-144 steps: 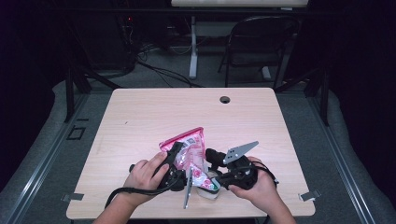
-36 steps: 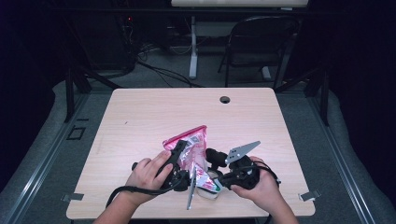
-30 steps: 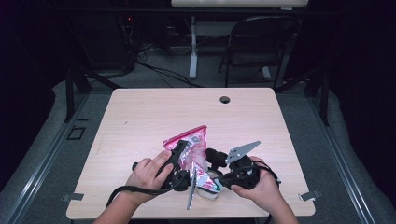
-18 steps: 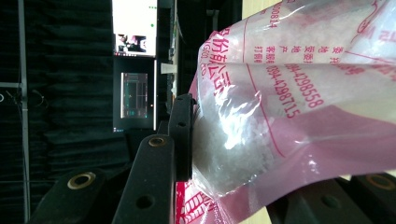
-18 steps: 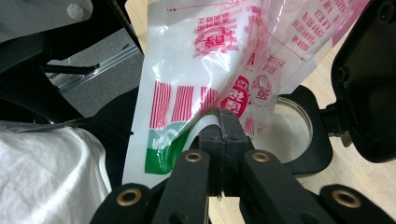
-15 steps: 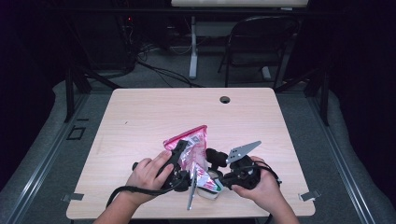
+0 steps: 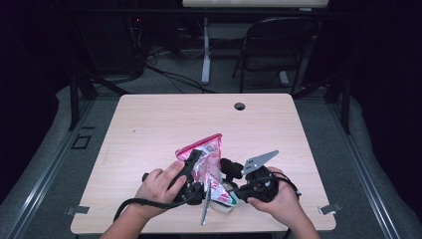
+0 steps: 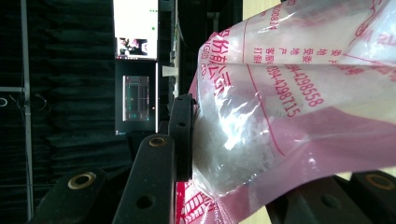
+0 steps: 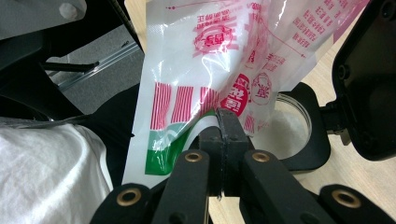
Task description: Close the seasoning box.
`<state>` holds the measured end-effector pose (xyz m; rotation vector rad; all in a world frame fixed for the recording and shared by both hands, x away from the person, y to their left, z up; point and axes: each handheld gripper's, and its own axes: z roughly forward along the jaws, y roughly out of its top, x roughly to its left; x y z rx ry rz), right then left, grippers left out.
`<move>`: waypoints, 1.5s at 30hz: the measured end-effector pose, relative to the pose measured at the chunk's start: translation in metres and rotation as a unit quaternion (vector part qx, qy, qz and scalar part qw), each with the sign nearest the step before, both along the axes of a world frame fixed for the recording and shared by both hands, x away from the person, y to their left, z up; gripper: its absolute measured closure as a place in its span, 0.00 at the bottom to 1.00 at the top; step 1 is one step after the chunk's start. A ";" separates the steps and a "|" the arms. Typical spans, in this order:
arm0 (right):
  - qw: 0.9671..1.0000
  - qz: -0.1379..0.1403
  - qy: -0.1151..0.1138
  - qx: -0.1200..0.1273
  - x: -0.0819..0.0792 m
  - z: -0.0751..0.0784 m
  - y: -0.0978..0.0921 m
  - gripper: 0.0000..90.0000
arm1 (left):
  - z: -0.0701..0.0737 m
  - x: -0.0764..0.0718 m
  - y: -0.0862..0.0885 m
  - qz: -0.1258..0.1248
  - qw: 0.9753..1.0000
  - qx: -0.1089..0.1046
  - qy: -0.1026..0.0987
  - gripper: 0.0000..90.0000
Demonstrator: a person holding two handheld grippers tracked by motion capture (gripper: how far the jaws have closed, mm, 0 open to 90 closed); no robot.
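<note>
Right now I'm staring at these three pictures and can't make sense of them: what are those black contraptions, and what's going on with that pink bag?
There is no robot here. A person sits at a wooden table and holds a hand-operated grasping tool in each hand. The high view looks down from above: the left tool and the right tool meet near the table's front edge. The other two pictures come from small cameras riding on each tool, looking along its black jaws.

Both tools hold a pink and clear plastic bag with white powder or grains inside. The left tool's jaws squeeze its bulging side; the right tool's jaws are pinched shut on a lower edge. Below the bag stands a round open container with a black rim.
</note>
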<state>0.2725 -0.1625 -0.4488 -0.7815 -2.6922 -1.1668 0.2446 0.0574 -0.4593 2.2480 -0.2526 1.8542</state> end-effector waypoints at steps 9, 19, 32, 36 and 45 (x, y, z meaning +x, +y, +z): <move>1.000 0.001 0.000 -0.001 0.000 0.001 -0.001 1.00 | 0.000 0.000 0.000 0.001 1.000 -0.001 0.001 0.81; 1.000 0.001 0.001 0.000 0.000 0.001 -0.001 1.00 | 0.001 -0.001 0.001 0.001 1.000 -0.002 -0.001 0.81; 1.000 -0.002 0.003 0.004 0.000 0.000 -0.001 1.00 | 0.002 -0.001 0.000 -0.002 1.000 -0.002 -0.005 0.81; 1.000 0.000 0.002 0.002 0.000 0.001 -0.001 1.00 | 0.002 -0.001 0.000 -0.001 1.000 -0.003 -0.003 0.81; 1.000 0.000 0.003 0.001 0.000 0.000 -0.001 1.00 | 0.002 -0.001 0.000 -0.002 1.000 -0.002 -0.005 0.81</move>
